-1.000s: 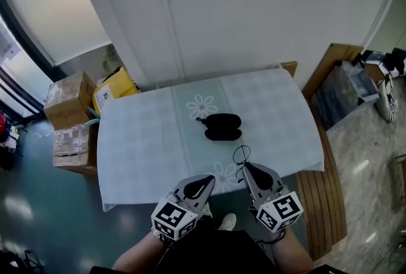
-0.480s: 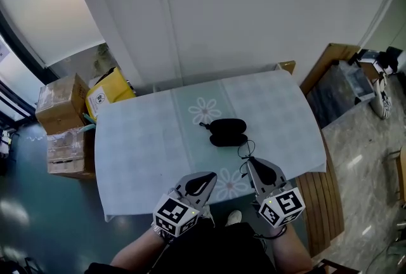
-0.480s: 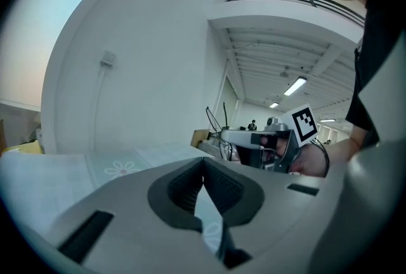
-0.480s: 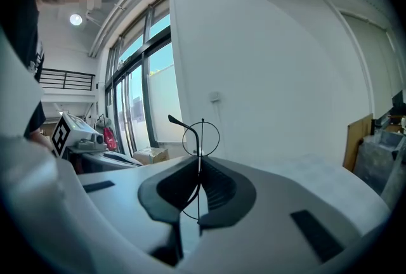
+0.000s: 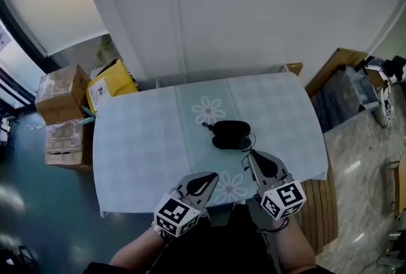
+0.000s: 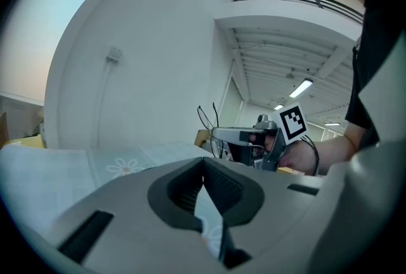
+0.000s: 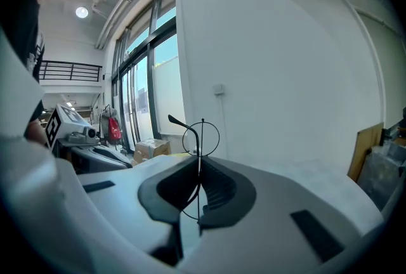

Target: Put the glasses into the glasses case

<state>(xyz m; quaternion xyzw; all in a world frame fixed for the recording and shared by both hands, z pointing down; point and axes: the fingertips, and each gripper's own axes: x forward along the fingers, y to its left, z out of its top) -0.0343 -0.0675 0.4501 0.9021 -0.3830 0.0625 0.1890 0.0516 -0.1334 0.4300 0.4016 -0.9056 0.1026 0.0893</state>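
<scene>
Below frame centre, your right gripper (image 5: 250,155) pinches thin black wire glasses (image 7: 202,137) near the black oval case (image 5: 230,134). Your left gripper (image 5: 211,176) is closed, empty.

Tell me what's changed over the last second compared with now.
The right gripper, shut on the glasses, has carried them forward to just beside the glasses case. Nothing was taken hold of or let go. The left gripper stays shut and empty at the table's near edge; the case hasn't moved.
</scene>
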